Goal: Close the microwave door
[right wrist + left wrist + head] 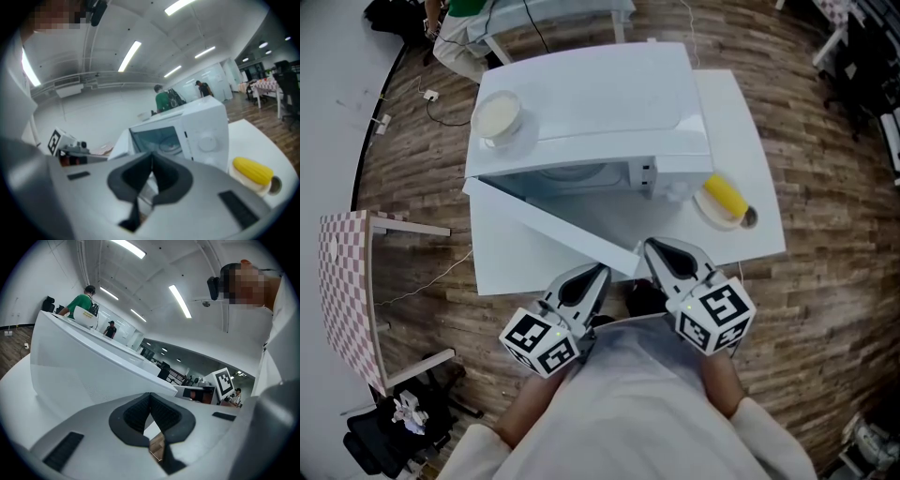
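Observation:
The white microwave (591,103) stands on a white table (750,159) with its door (553,230) swung wide open toward me, hinged at the left. In the right gripper view the microwave (206,133) shows its open cavity and a dial. My left gripper (600,274) is shut with nothing in it, close to the door's free end, and its own view is filled by the door panel (89,371) beyond the gripper (150,399). My right gripper (650,247) is also shut on nothing, just right of that door end; in its view the gripper (152,161) points at the cavity.
A white bowl (497,114) sits on the microwave's top at the left. An ear of corn (724,195) lies on a small plate (712,212) right of the microwave, the corn (253,169) also showing in the right gripper view. A checked table (342,281) stands at left.

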### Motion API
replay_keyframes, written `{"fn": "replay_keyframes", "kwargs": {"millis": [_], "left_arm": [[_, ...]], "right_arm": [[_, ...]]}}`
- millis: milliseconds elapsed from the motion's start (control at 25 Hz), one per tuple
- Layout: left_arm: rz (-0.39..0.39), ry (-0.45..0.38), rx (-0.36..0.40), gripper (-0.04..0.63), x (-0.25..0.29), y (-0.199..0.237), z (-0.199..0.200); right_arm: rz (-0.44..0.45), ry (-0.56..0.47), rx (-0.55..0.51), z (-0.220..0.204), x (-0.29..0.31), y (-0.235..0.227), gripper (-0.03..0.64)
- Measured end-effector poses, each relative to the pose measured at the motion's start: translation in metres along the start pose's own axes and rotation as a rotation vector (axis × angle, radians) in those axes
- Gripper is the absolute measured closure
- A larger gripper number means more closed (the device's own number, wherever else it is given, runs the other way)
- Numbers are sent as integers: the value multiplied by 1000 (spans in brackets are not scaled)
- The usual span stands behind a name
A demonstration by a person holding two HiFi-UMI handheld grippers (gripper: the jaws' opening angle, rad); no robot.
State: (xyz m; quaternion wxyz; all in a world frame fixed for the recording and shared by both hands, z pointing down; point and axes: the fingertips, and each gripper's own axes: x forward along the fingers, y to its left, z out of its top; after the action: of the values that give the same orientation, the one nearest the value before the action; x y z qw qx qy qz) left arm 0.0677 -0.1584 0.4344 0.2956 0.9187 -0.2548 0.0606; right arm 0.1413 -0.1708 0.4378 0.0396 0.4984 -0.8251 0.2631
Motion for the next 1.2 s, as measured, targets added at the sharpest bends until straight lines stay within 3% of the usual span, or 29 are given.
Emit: {"fn": "replay_keyframes", "kwargs": {"millis": [520,1200], "left_arm": [[28,-26,30,577,15,-4,7],[-4,-59,-46,577,41,1,18]], "right_arm": [[48,-14,-9,8,2,-11,594],[22,-16,5,17,-3,-37,594]]}}
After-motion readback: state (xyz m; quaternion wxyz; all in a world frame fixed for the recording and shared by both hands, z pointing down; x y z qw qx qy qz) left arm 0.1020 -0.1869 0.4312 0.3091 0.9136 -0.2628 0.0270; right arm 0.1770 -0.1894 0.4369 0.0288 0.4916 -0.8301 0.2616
